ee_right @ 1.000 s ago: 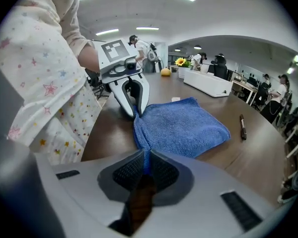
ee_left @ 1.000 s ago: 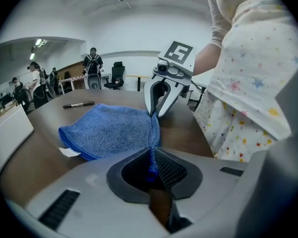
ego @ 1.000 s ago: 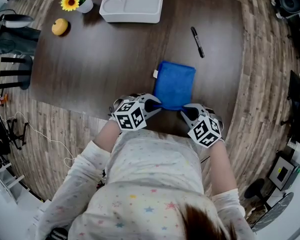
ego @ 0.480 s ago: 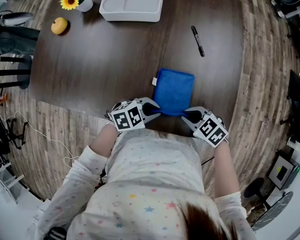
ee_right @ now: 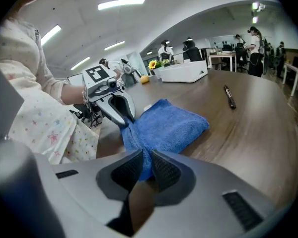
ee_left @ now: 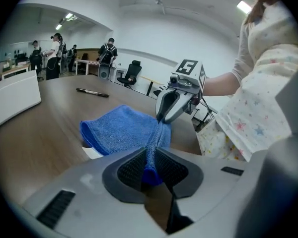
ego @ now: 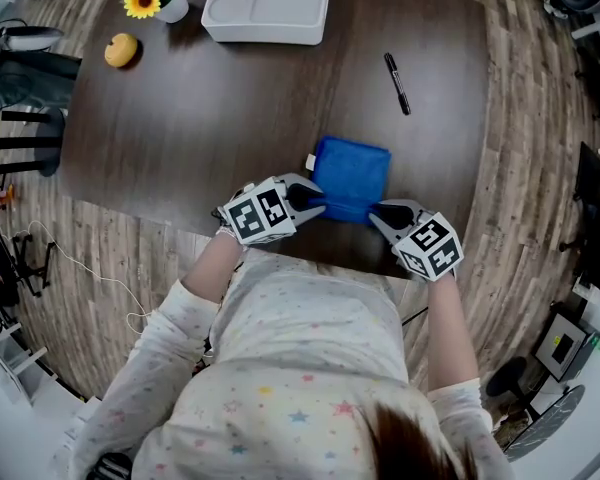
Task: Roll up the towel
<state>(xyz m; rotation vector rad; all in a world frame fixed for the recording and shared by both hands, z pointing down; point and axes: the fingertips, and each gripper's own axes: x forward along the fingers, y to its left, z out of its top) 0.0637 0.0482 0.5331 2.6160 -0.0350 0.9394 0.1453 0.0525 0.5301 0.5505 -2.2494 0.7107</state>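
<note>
My left gripper (ego: 317, 206) and right gripper (ego: 376, 214) each clamp a near corner of the folded blue towel (ego: 352, 171), whose near edge is bunched taut.

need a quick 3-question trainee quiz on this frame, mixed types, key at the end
1. True or false: the left tool and the right tool are each shut on the blue towel.
2. Where does the pen lie? A) on the towel B) on the bare table, apart from the towel C) held by the right tool
3. Fill in: in the head view, the towel's white tag sticks out on its ____ side.
Key: 1 true; 2 B; 3 left.
</note>
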